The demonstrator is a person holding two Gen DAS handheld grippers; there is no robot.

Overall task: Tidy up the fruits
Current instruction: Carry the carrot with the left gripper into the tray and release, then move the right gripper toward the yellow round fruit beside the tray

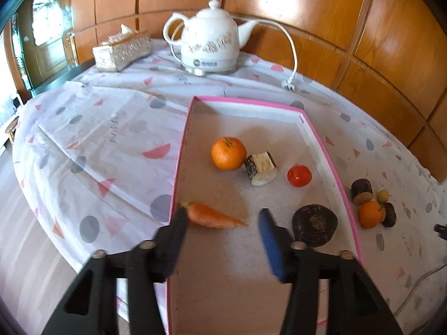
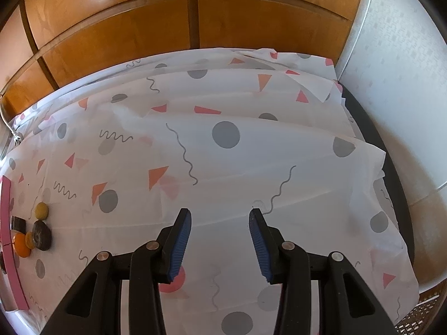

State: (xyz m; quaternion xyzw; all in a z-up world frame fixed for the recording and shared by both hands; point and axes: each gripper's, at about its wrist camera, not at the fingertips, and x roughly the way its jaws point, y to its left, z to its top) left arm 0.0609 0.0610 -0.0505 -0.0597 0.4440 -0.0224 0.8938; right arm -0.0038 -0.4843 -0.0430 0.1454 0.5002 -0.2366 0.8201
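Note:
A pink-rimmed tray (image 1: 245, 101) lies on the table. In it are an orange (image 1: 228, 153), a cut pale chunk with dark rind (image 1: 261, 168), a small red tomato (image 1: 299, 176), a dark round fruit (image 1: 314, 224) and a carrot (image 1: 213, 216). My left gripper (image 1: 223, 217) is open above the tray's near end, and the carrot lies between its fingertips, touching the left one. Outside the tray on the right sit a small orange (image 1: 370, 214), dark pieces (image 1: 361, 189) and a yellowish fruit (image 1: 383, 196); this pile also shows in the right wrist view (image 2: 33, 231). My right gripper (image 2: 220, 215) is open and empty over bare cloth.
A white electric kettle (image 1: 211, 42) with cord and plug (image 1: 287, 85) and a tissue box (image 1: 121, 50) stand at the back. Wooden wall panels (image 2: 195, 22) close the far side. The patterned tablecloth (image 2: 223, 153) hangs over the table's right edge.

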